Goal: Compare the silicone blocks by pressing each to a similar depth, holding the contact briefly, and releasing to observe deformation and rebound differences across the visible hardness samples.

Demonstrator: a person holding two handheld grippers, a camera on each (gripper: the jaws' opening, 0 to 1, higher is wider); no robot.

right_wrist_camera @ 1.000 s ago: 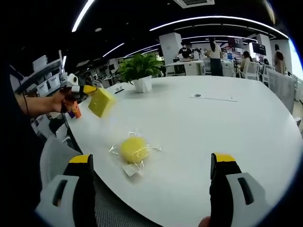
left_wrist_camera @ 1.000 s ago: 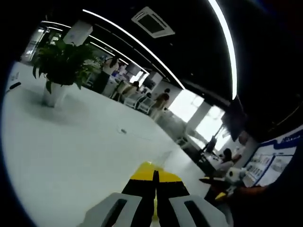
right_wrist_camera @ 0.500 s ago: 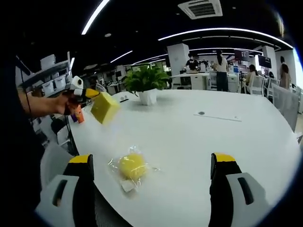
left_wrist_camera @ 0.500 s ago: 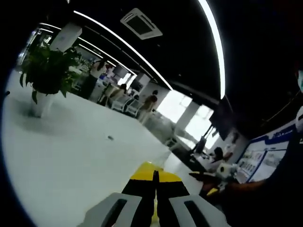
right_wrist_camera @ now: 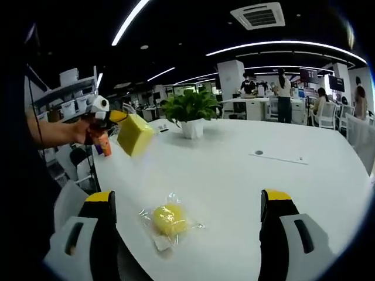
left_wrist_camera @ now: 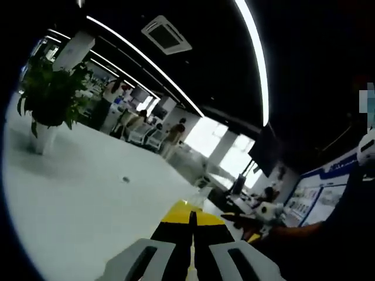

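In the left gripper view, my left gripper [left_wrist_camera: 191, 221] has its jaws pressed together on a yellow silicone block [left_wrist_camera: 180, 212] whose edge shows above the tips. The right gripper view shows the same left gripper [right_wrist_camera: 109, 119] in a hand at the left. It holds the yellow block [right_wrist_camera: 135, 134] in the air above the table's near corner. My right gripper [right_wrist_camera: 187, 202] is wide open with nothing between its jaws. Below and between them, a round yellow silicone piece in a clear bag [right_wrist_camera: 169, 219] lies on the white table [right_wrist_camera: 246, 193].
A potted plant [right_wrist_camera: 190, 111] stands on the table further back, also seen at the left [left_wrist_camera: 48, 99]. A flat strip with a dark dot [right_wrist_camera: 278, 157] lies at the right. People sit at desks behind. A chair [right_wrist_camera: 70, 199] is at the near edge.
Both views have shifted a little with the hands. The left gripper still holds the yellow block raised; the bagged piece lies where it was. Nothing was taken or let go.
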